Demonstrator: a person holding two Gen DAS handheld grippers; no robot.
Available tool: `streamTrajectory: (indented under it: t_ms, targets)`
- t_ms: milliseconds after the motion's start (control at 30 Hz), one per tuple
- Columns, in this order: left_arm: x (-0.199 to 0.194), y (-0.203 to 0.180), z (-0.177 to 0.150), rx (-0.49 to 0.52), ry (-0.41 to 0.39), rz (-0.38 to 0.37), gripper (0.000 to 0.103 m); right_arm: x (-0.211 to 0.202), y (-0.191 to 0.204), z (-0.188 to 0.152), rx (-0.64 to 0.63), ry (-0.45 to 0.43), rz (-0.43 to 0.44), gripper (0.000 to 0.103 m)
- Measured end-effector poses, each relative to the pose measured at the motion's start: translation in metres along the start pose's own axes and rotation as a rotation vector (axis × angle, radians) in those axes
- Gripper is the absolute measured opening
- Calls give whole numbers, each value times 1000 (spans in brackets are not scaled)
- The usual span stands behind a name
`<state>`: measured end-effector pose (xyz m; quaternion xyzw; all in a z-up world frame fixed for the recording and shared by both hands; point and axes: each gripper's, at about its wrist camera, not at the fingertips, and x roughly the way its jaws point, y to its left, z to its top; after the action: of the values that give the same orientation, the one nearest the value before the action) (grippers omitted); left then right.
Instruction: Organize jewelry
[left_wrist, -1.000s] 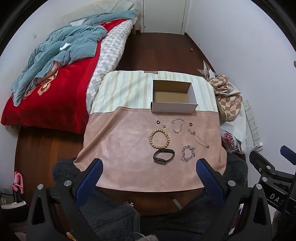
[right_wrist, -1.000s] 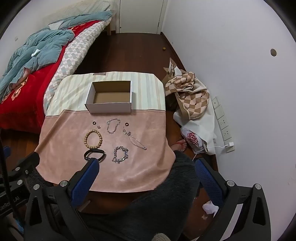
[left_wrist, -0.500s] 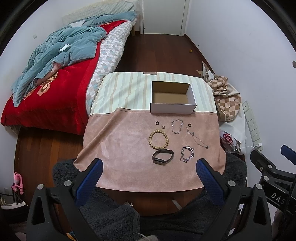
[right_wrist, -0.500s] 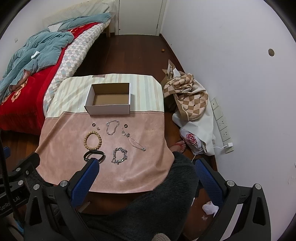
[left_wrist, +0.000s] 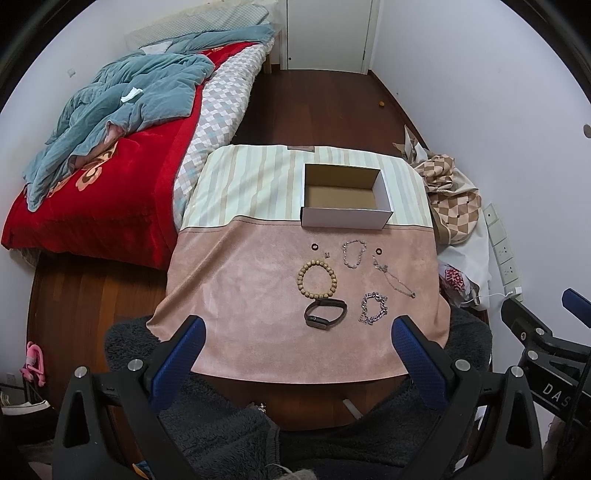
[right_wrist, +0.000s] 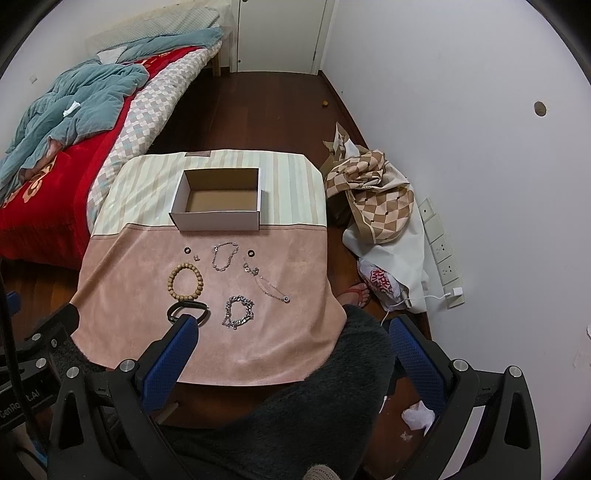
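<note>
An empty white cardboard box (left_wrist: 346, 201) (right_wrist: 221, 201) stands at the back of a small cloth-covered table (left_wrist: 240, 295) (right_wrist: 280, 343). In front of it lie a wooden bead bracelet (left_wrist: 317, 279) (right_wrist: 185, 281), a black wristband (left_wrist: 325, 314) (right_wrist: 186, 310), a chunky silver chain bracelet (left_wrist: 373, 308) (right_wrist: 239, 311), a thin silver bracelet (left_wrist: 352, 253) (right_wrist: 224, 255), a long thin chain (left_wrist: 394, 278) (right_wrist: 266, 282), two small dark rings (left_wrist: 314, 246) (left_wrist: 378, 252) and a tiny earring (left_wrist: 327, 254). My left gripper (left_wrist: 295, 332) is open, high above the table's near edge. My right gripper (right_wrist: 291, 332) is open too, nothing between its blue fingers.
A bed (left_wrist: 110, 177) with a red cover and teal blanket stands left of the table. A checkered cloth and bags (right_wrist: 376, 199) lie on the floor by the right wall with sockets (right_wrist: 441, 251). The person's dark fleece lap (right_wrist: 314, 398) is below.
Both grippers have drifted slightly up and back, so the table looks a little smaller and lower in both views. The jewelry and box have not moved.
</note>
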<state>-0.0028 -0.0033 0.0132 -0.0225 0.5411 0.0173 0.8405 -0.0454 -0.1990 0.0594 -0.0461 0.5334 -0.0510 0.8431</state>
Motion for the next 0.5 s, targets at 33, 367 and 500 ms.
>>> streamTrajectory:
  t_ms: [33, 367, 500]
  targets:
    - [0, 1, -2, -2, -1, -2, 103, 0, 0, 0, 0, -1, -2, 103]
    - [0, 2, -1, -5, -5, -5, 103, -3, 0, 1, -2, -8, -6, 103]
    - [0, 2, -1, -4, -8, -6, 103, -3, -1, 1, -1, -9, -6, 103]
